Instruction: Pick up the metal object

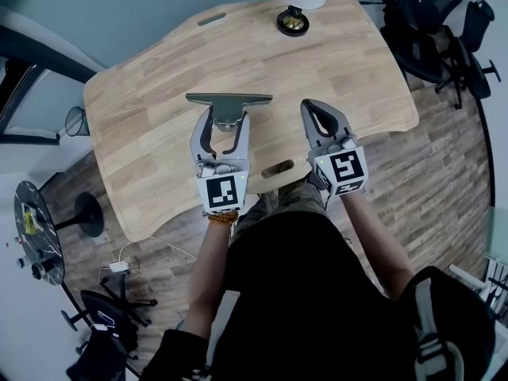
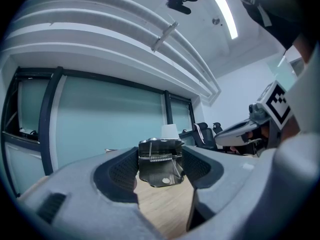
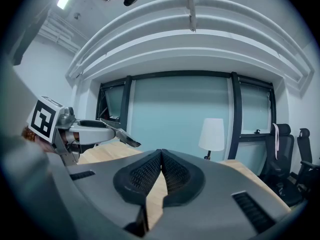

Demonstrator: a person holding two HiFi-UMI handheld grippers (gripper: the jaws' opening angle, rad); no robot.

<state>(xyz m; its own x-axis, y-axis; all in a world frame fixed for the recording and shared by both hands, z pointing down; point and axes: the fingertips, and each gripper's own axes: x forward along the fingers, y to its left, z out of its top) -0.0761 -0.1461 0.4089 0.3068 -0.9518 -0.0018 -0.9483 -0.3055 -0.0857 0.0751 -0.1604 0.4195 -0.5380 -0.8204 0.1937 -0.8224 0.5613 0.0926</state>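
Between left tongs, metal object

Person's wearing a black top; left gripper and right gripper are both rocking grey shells, black-and-white marker cubes.

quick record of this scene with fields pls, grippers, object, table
metal object: clip-like piece with a spring and a flat bar on its far side
left gripper: jaws closed on the metal object
right gripper: jaws together, nothing between them
table: light wood
lamp: on the table's far edge, apart from both grippers
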